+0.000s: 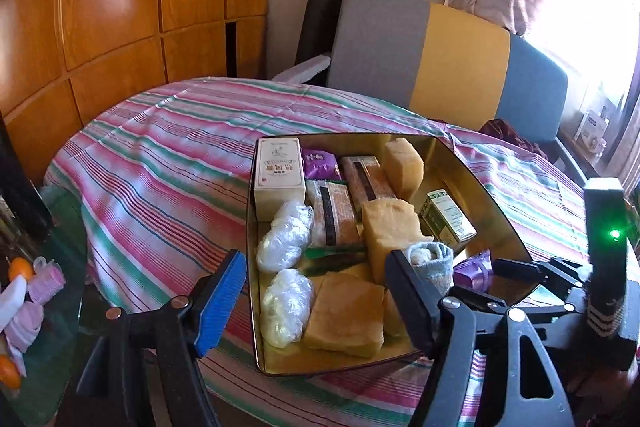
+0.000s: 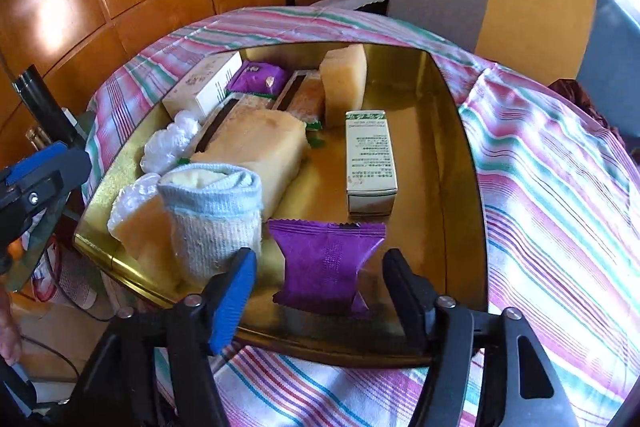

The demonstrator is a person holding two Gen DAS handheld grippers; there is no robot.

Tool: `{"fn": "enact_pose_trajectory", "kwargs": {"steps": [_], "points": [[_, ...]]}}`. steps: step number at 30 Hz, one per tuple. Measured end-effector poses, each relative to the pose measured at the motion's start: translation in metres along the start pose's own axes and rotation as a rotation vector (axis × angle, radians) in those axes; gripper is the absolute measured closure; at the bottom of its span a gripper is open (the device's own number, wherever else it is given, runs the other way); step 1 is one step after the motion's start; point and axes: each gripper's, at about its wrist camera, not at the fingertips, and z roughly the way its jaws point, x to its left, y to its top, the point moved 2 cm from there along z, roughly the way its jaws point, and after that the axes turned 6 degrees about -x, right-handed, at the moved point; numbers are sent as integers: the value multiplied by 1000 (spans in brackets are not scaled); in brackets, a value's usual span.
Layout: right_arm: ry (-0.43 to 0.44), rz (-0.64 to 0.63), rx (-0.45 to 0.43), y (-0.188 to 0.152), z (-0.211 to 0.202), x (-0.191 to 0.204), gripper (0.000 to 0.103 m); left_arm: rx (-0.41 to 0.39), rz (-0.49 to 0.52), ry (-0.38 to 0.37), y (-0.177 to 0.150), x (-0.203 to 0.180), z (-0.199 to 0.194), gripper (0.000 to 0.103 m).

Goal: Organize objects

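Observation:
A gold tin tray sits on the striped tablecloth and holds several items: yellow soap blocks, a cream box, a green-and-white box, white wrapped lumps and a rolled pale-blue sock. My right gripper is open, its jaws on either side of a purple packet lying in the tray's near end; they do not touch it. My left gripper is open above the tray's near-left corner, holding nothing.
A grey, yellow and blue chair stands behind the table. Wooden cabinet doors fill the left. A glass side table at the lower left carries oranges and pink items. A bright window is at the right.

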Motion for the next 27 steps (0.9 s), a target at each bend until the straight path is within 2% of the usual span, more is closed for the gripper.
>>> {"fn": "enact_pose_trajectory", "kwargs": {"steps": [8, 19, 27], "points": [[-66, -3, -92, -1, -26, 7, 19, -40, 23, 42, 4, -8, -13, 30], [-146, 82, -153, -6, -49, 0, 16, -86, 39, 128, 5, -15, -32, 24], [-234, 114, -202, -2, -66, -4, 16, -43, 4, 70, -2, -17, -28, 24]]}}
